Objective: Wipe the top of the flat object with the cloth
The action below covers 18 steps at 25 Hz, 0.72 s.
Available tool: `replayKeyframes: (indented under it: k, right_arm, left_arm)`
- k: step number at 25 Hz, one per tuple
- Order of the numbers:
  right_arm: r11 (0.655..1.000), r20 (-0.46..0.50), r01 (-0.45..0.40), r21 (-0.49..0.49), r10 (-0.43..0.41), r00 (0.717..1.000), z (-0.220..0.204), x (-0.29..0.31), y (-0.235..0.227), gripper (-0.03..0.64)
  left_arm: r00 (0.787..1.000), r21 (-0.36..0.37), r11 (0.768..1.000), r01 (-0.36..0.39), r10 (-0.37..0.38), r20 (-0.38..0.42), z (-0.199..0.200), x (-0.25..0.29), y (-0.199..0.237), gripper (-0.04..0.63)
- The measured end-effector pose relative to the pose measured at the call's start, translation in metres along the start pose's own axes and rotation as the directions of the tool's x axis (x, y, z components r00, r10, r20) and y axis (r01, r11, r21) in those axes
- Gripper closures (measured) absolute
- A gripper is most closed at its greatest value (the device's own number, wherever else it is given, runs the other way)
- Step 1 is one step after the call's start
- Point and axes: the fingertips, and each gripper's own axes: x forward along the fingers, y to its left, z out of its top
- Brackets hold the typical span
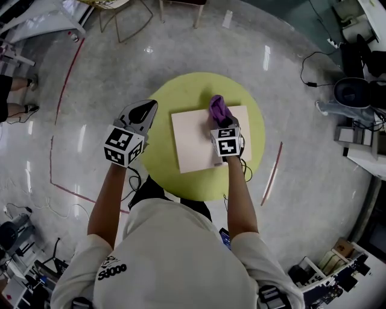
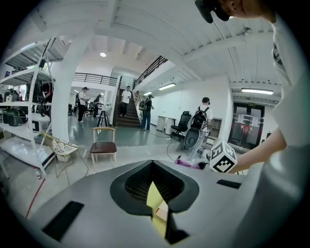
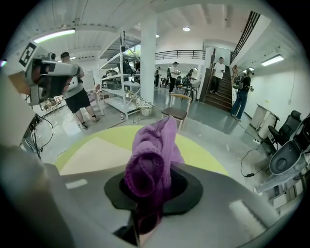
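Note:
A pale flat board (image 1: 196,145) lies on the round yellow-green table (image 1: 181,93). My right gripper (image 1: 221,122) is shut on a bunched purple cloth (image 1: 219,108), which rests over the board's far right part. In the right gripper view the cloth (image 3: 151,162) bulges up out of the jaws, with the board (image 3: 94,157) and table (image 3: 206,156) beyond it. My left gripper (image 1: 149,108) hovers by the table's left edge, off the board, jaws together and holding nothing. Only a thin slit of the table (image 2: 156,206) shows between them in the left gripper view.
The table stands on a glossy grey floor with red tape lines (image 1: 63,90). A wooden chair (image 1: 123,15) stands behind it and an office chair (image 1: 353,92) with cables at the right. Shelving (image 3: 121,82) and several people stand farther off.

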Motion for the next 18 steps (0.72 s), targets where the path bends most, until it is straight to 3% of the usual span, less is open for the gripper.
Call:
replayKeyframes:
  k: [9,18]
  right_arm:
    - [0.996,0.032,-0.083,-0.029,0.084,0.996,0.009,0.008,0.072,0.545]
    - [0.98,-0.005,-0.176,-0.09,0.177,0.984,0.008,0.001,0.129,0.545]
  left_arm:
    - [1.0,-0.003,1.0,-0.004,0.004,-0.005,-0.012,-0.016,0.013,0.591]
    - [1.0,0.001,1.0,-0.009,0.009,-0.005,-0.013,-0.025,0.021,0.591]
